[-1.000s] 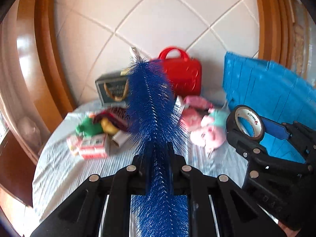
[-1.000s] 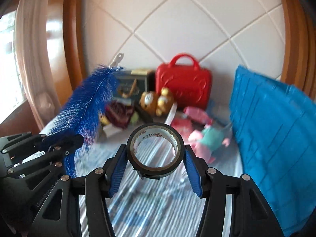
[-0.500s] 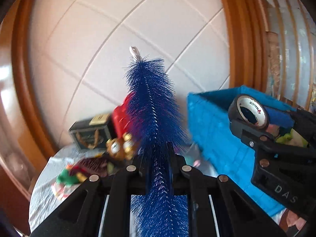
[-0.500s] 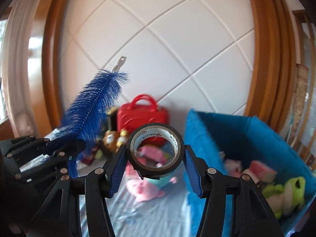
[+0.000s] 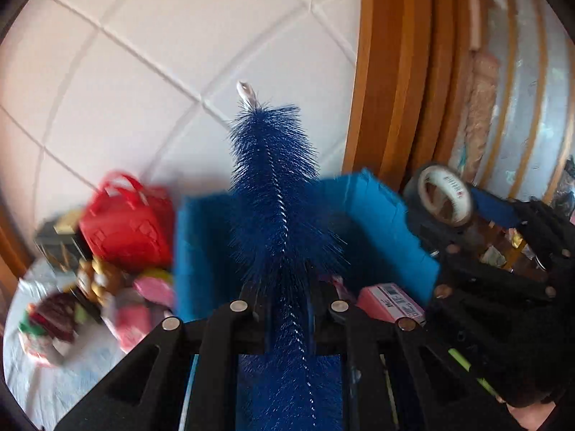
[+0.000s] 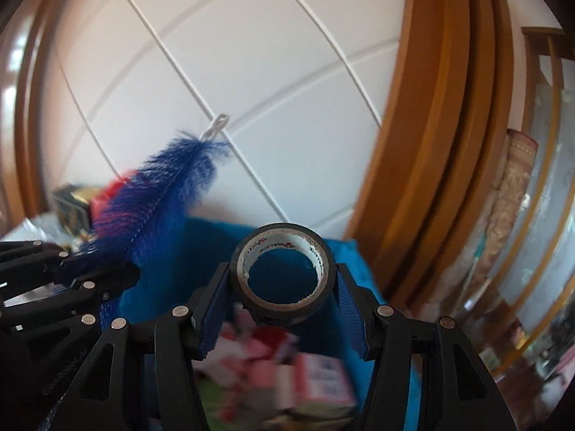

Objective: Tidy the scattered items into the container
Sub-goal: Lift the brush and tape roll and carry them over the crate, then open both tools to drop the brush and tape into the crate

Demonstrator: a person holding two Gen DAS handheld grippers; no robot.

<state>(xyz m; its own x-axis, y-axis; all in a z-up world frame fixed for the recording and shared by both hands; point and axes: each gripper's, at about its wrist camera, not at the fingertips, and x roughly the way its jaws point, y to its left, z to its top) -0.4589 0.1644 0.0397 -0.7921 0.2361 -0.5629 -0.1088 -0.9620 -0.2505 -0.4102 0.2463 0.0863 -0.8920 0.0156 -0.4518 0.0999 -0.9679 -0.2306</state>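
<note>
**2 grippers carrying a brush and a tape roll over the blue bin**

The left gripper is clamping its fingers on the stem of a long blue bristle brush, which is sticking up and forward, its white tip pointing at the tiled wall. The right gripper is pinching a black roll of tape between its blue pads, hole facing the camera. Both are hanging above the open blue container, which is already holding a pink box and other blurred items. To the left of the container, a red bag and soft toys are lying on the table.

The risks, as I judge them: the brush is longer than the container looks, so it may be catching on the rim or lying across it. The 2 grippers are close together and may be bumping. The tape, released on edge, may be rolling or bouncing out.
</note>
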